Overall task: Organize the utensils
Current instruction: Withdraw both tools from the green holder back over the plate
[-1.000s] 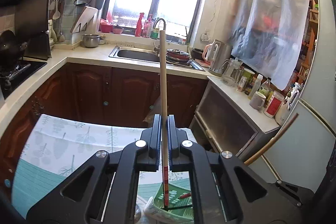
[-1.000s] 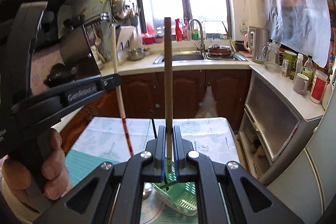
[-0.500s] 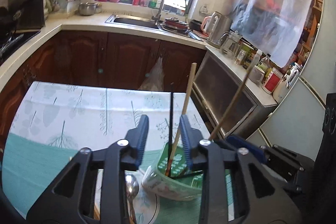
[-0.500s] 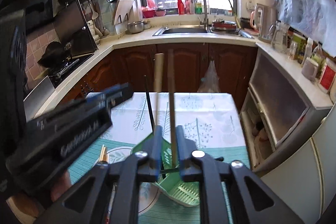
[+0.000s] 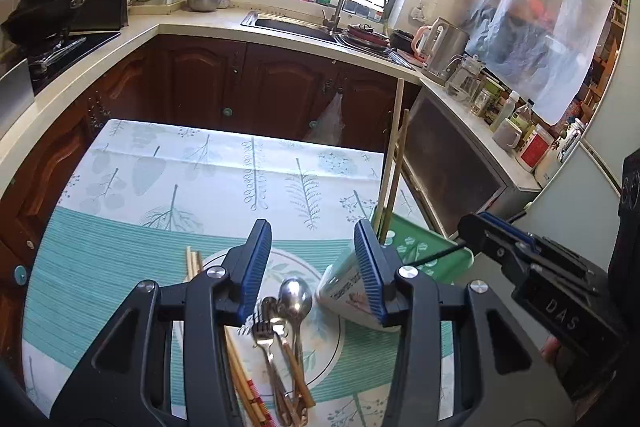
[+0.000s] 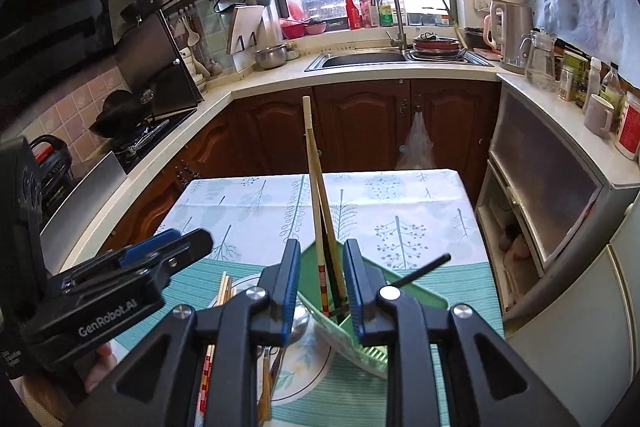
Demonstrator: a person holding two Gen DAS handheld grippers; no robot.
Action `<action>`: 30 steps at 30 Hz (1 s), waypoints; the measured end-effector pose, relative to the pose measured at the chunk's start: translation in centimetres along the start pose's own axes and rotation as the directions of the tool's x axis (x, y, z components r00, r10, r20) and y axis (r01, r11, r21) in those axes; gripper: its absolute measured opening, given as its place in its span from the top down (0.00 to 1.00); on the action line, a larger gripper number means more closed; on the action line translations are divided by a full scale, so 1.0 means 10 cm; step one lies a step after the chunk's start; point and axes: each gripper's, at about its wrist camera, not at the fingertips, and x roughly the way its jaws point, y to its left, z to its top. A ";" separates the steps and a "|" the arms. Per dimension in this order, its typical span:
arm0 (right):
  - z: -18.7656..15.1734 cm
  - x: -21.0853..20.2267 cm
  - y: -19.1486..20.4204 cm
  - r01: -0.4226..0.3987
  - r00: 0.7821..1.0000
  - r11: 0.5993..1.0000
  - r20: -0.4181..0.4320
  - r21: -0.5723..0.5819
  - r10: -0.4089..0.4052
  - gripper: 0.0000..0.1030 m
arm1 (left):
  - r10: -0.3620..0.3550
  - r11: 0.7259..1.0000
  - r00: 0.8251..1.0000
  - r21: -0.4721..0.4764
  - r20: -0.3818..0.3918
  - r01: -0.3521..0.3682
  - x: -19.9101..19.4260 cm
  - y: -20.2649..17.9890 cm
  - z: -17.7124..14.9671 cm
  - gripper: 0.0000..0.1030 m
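Hovering over the plate [image 5: 320,311] near the table's [image 5: 224,171] front edge, the left gripper [image 5: 314,267] was seen with its jaws spread and widening further, nothing being pinched between them. Below the gap, a spoon [image 5: 295,297] and a fork [image 5: 262,333] were laid together on the plate, and a few chopsticks [image 5: 192,261] were laid across the plate's left rim. The right gripper [image 6: 322,283] was held with its jaws partly apart, just in front of the green holder [image 6: 348,323]. The holder was placed toward the table's right edge, touching the plate. Two wooden chopsticks [image 6: 316,195] and a dark one were stood inside it, leaning toward the far edge; no blue pad was seen pressed against them. A thin black stick [image 6: 424,269] was seen poking out beyond the right jaw.
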 end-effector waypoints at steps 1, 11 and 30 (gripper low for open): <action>-0.02 -0.02 0.02 -0.003 1.000 1.000 0.002 0.000 0.003 0.79 | 0.008 1.000 1.000 0.006 0.004 -0.008 -0.05 0.03 -0.04 0.61; -0.23 -0.18 0.19 -0.030 0.999 0.999 0.017 -0.021 0.031 0.79 | 0.089 0.994 0.996 0.065 0.009 -0.090 -0.46 0.13 -0.42 0.60; -0.67 0.10 0.57 -0.090 0.987 0.996 -0.138 -0.013 0.087 0.79 | 0.205 0.977 0.965 -0.025 -0.164 -0.211 -0.43 0.84 -0.99 0.60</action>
